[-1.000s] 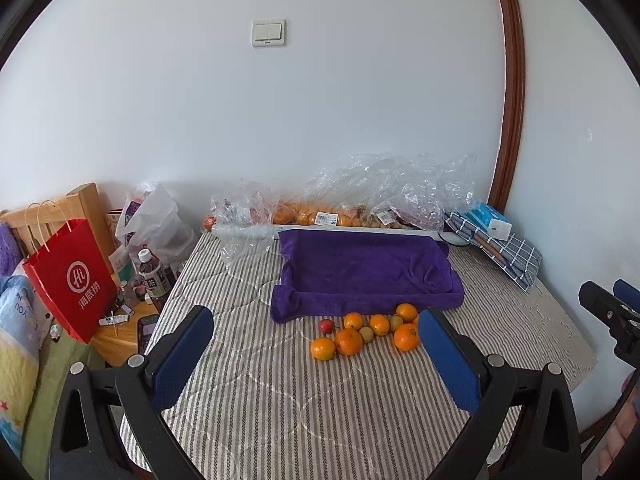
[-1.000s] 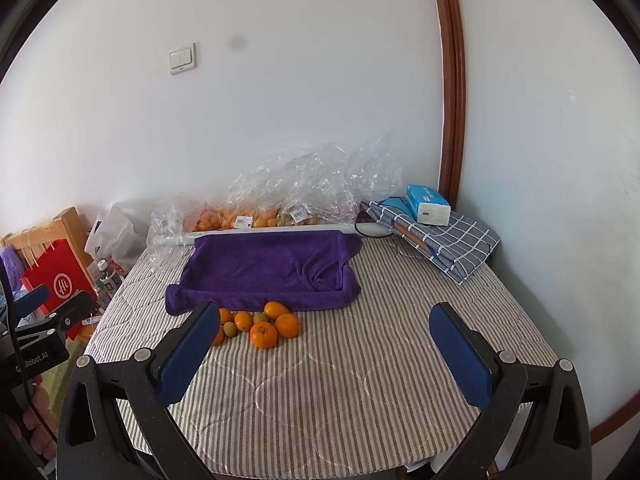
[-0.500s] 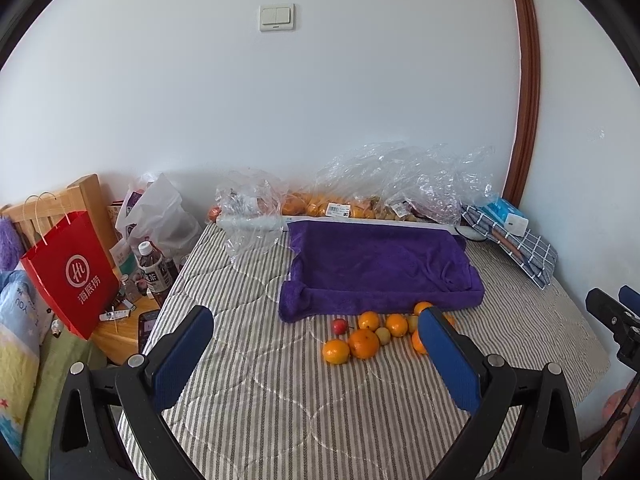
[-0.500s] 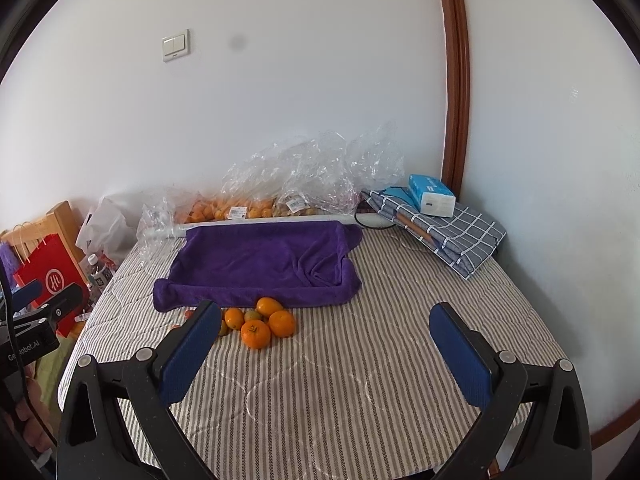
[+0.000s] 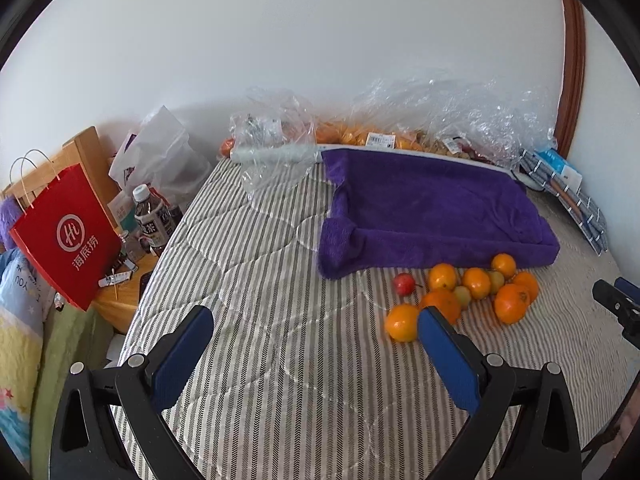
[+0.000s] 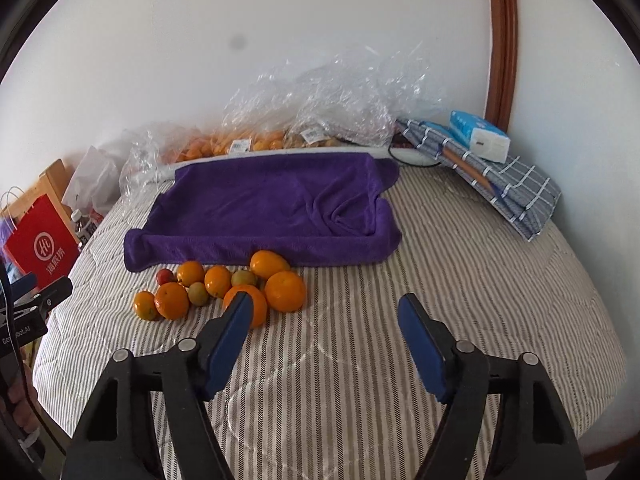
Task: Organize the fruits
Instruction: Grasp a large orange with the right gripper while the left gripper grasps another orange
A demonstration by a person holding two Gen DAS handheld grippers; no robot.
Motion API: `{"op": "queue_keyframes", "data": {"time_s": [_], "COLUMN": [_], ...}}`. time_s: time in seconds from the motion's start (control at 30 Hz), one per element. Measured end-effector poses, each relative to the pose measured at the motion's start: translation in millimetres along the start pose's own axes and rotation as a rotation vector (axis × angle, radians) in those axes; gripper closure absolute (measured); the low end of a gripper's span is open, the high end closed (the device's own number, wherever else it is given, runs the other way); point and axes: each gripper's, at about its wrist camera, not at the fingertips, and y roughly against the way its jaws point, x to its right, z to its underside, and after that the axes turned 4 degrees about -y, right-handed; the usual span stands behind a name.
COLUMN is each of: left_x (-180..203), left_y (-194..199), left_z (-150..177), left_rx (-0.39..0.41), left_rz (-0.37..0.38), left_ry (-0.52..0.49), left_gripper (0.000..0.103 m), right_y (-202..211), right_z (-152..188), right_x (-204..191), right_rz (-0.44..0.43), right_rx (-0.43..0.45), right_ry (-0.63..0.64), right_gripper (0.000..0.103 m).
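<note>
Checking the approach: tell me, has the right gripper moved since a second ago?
Yes. The right gripper came forward and down toward the oranges before the purple towel, empty fingers closing.

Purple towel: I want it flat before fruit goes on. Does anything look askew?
Yes. The towel is rumpled near its right side, its front edge rolled. The loose fruit lies off it, on the striped cover.
</note>
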Motion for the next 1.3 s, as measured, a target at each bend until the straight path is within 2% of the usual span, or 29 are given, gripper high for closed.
{"op": "queue_keyframes", "data": {"time_s": [0.2,0.3,0.43,0.6,0.77,0.83,0.87,0.97,1.03,1.13,1.23,1.3], "left_x": [-7.3,-10.2,-10.8,-9.8,-7.9,-5.4,-3.1,6.1,13.4,27.5,39.4,45.3], "left_y": [-32.2,-43.1,-55.1,-64.1,-67.2,-69.8,-70.3,-70.6,-70.4,-70.1,-72.0,-75.0], "left_z": [11.1,14.2,16.3,16.4,15.2,14.8,15.2,16.7,17.1,16.7,17.2,17.2], "left_rx": [-0.064,-0.086,-0.098,-0.102,-0.097,-0.100,-0.097,-0.089,-0.082,-0.066,-0.063,-0.063], "left_rz": [0.004,0.028,0.046,0.093,0.146,0.166,0.175,0.207,0.243,0.268,0.281,0.279], "left_ry": [0.010,0.014,0.010,0.012,0.021,0.013,0.005,-0.029,-0.046,-0.083,-0.110,-0.119], "left_gripper": [0.001,0.001,0.001,0.001,0.001,0.001,0.001,0.001,0.003,0.006,0.017,0.029], "right_y": [-62.5,-80.1,-95.2,-106.8,-116.8,-120.0,-118.7,-115.3,-109.9,-100.5,-92.3,-87.9], "right_z": [13.4,16.1,15.3,10.1,3.2,2.8,3.1,5.1,7.8,13.2,19.4,23.6], "right_x": [-9.9,-8.8,-9.5,-19.7,-20.9,-20.3,-20.7,-13.8,-6.1,4.5,16.6,22.7], "right_rz": [0.001,-0.026,-0.066,-0.062,-0.073,-0.071,-0.074,-0.097,-0.101,-0.062,-0.043,-0.036], "right_rx": [-0.096,-0.123,-0.135,-0.121,-0.123,-0.131,-0.123,-0.122,-0.114,-0.095,-0.093,-0.095], "right_ry": [0.059,0.061,0.070,0.117,0.099,0.093,0.099,0.079,0.058,0.051,0.034,0.023], "right_gripper": [0.045,0.047,0.047,0.047,0.047,0.053,0.063,0.063,0.063,0.063,0.063,0.063]}}
